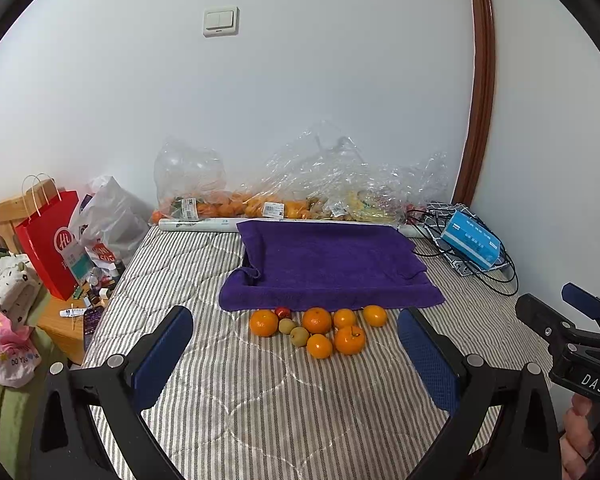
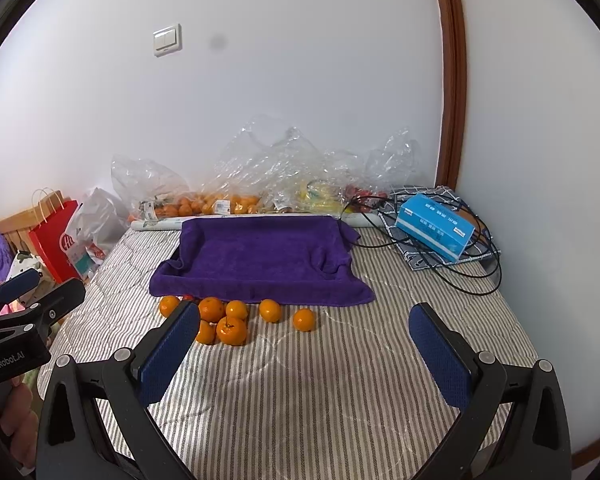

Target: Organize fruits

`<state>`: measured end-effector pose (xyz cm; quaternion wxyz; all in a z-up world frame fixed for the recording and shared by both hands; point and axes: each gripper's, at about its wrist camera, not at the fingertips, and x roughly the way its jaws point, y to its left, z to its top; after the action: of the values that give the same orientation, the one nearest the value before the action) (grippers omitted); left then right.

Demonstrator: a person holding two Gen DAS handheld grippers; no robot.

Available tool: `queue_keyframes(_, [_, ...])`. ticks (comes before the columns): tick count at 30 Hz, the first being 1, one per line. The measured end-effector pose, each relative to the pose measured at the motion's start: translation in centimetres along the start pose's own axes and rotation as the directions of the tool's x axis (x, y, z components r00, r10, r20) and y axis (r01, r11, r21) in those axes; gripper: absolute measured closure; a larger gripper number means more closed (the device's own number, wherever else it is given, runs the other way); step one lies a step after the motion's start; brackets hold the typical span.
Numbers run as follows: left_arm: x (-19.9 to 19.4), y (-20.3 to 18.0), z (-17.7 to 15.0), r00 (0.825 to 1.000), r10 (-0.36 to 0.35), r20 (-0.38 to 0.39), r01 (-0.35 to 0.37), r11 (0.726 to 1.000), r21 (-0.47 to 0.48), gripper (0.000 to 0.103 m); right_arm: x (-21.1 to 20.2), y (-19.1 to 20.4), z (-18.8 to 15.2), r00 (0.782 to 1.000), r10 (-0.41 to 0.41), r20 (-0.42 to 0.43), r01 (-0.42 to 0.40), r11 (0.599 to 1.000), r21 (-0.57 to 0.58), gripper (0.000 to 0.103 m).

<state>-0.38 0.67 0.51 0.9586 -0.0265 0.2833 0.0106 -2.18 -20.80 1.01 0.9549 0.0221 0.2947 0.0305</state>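
Nearest: left gripper (image 1: 296,352), blue pads spread wide, nothing between them, held above the striped mattress (image 1: 260,408). Right gripper (image 2: 304,344) likewise wide open and empty, hovering over the same bedding beside it.

Just past the fingertips: cluster of oranges (image 1: 317,320) lying on the mattress, several touching, along the front edge of a purple towel (image 1: 328,264). Two small greenish fruits (image 1: 299,336) sit among them, and a small red fruit (image 1: 283,313) is tucked against the towel's hem. One orange (image 2: 303,319) lies a little apart to the right (plain in the right wrist view).

Towel draped over a shallow tray shape, its surface bare.

Farther: blue tissue box (image 2: 436,226) tangled in black cables (image 2: 480,276), right. Red paper bag (image 1: 48,240), left.

Against the wall: clear plastic bags (image 1: 300,184) with more oranges inside
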Motion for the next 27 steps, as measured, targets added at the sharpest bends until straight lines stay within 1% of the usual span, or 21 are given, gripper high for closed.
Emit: queue_keyframes(27, [-0.13,-0.13,0.19,1.000,0.007,0.005,-0.007,1.000,-0.003,0.001,-0.01,0.29,-0.21,1.000,0.006,0.005,-0.006,1.000,-0.008,0.000])
